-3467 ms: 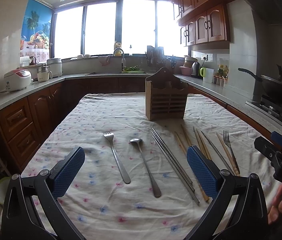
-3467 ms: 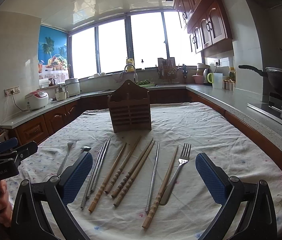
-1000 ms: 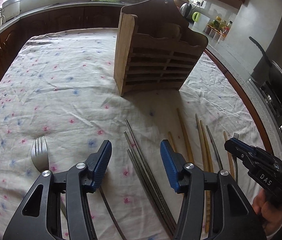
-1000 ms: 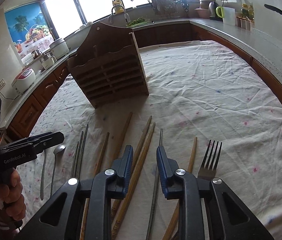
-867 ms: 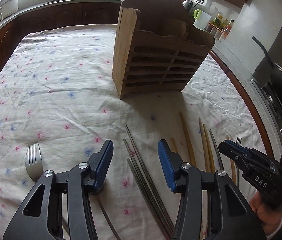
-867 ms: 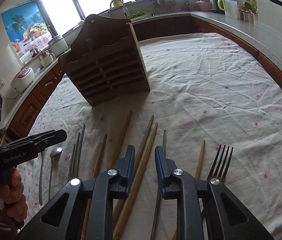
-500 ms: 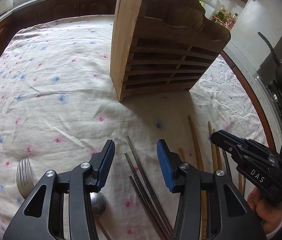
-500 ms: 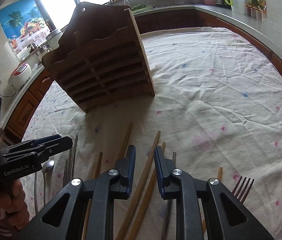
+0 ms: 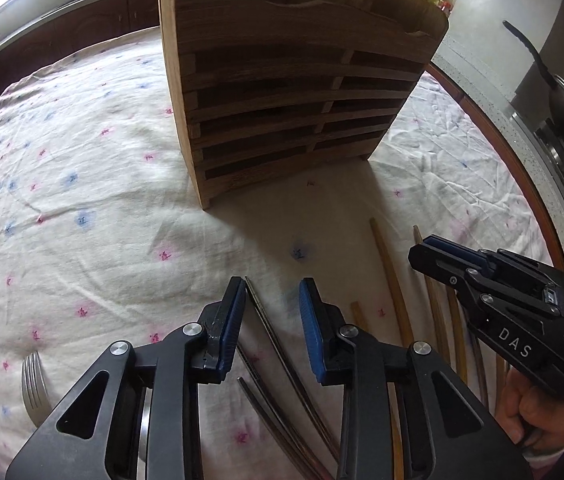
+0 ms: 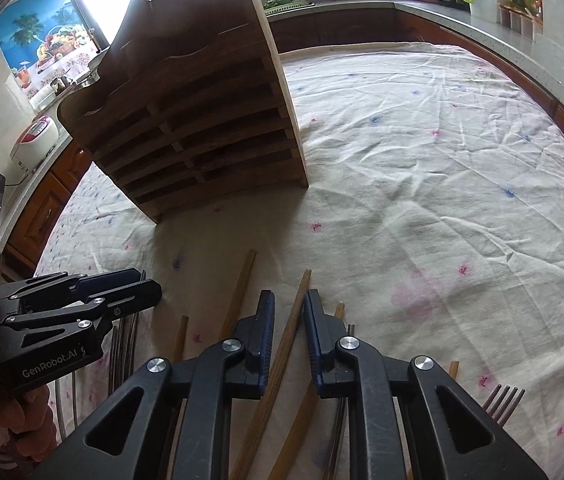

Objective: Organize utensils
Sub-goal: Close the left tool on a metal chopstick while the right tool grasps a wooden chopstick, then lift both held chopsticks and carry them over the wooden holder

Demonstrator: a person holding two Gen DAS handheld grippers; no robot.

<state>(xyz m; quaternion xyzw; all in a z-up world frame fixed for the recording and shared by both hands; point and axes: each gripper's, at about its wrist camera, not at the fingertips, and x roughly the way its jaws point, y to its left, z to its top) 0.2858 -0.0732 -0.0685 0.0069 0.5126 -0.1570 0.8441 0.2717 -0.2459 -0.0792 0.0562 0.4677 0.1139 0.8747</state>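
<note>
1. your left gripper (image 9: 271, 292) points steeply down at the cloth, jaws closing around the far tips of the metal chopsticks (image 9: 277, 344). the sticks lie between the pads, one tip right against the left pad, but the pads do not press them from both sides yet.
2. those metal chopsticks run lengthwise toward you, passing under the gripper body, so their long axis lies along the fingers and across the closing direction. that is the relation your pinch depends on: judge that the pair must stay between the pads as they come together.
3. a fork (image 9: 33, 384) lies on the cloth well to the left of that gripper, tines pointing away from you.
4. the wooden holder (image 9: 282, 92) stands upright on the tablecloth (image 9: 81, 160) straight ahead of both grippers, with bare cloth between it and the stick tips.
5. your right gripper (image 10: 288, 312) has its jaws nearly together and closing on one wooden chopstick (image 10: 282, 356), which runs between the pads with its tip just past them. the pads look close to its sides, but you cannot tell if they grip it.
6. more wooden sticks (image 10: 237, 296) lie to either side, roughly parallel, and a second fork (image 10: 500, 404) rests at the far right.
7. each hand is nearer its own target: left for metal, right for wood.
8. the left wrist view shows the right gripper from the side, hiding what it straddles; only the right wrist view shows the stick in its gap. likewise, only the left view shows the metal tips between the left pads.
</note>
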